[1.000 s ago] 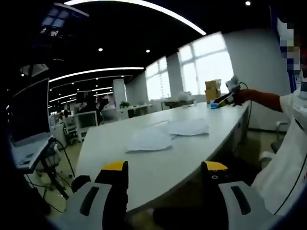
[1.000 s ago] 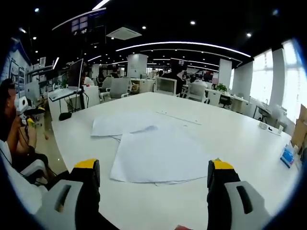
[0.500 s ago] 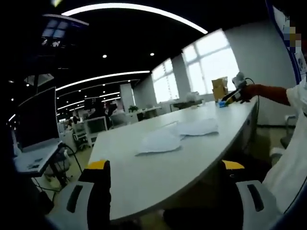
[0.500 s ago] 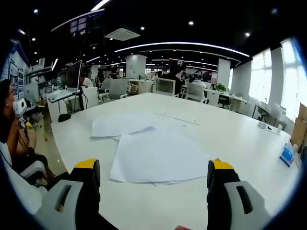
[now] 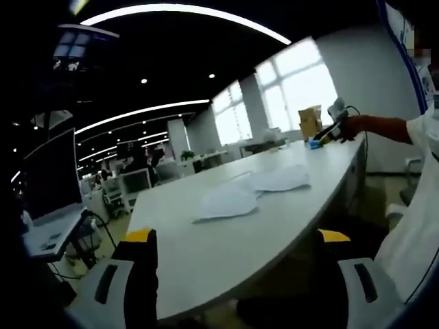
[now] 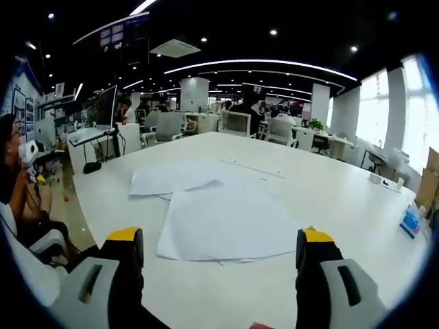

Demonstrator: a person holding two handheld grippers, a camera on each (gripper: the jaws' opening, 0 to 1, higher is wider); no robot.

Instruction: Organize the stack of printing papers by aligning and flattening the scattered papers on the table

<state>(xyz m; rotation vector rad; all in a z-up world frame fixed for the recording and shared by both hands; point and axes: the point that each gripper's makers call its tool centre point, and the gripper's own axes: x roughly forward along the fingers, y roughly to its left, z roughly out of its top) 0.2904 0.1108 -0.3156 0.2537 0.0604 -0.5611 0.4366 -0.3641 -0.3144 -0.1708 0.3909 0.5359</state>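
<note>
White printing papers lie scattered on a long white table (image 5: 206, 253). In the left gripper view they show as two loose heaps, a nearer one (image 5: 226, 202) and a farther one (image 5: 278, 179). My left gripper (image 5: 239, 240) hangs open off the table's near edge, well short of them. In the right gripper view a skewed pile of sheets (image 6: 230, 223) lies just ahead, and another sheet (image 6: 175, 178) juts out behind it to the left. My right gripper (image 6: 219, 240) stands open over the table (image 6: 329, 199), nothing between its fingers. The right gripper (image 5: 329, 130) also appears far right, held by a red-sleeved hand.
A cardboard box (image 5: 310, 120) and a small blue item (image 5: 314, 144) stand at the table's far end; the blue box (image 6: 411, 221) sits near the right edge. A monitor (image 6: 106, 106) on a stand, desks, chairs and people fill the office behind.
My left gripper's jaws have spread wider than one second ago and its view has shifted slightly. The right gripper and the papers have not moved.
</note>
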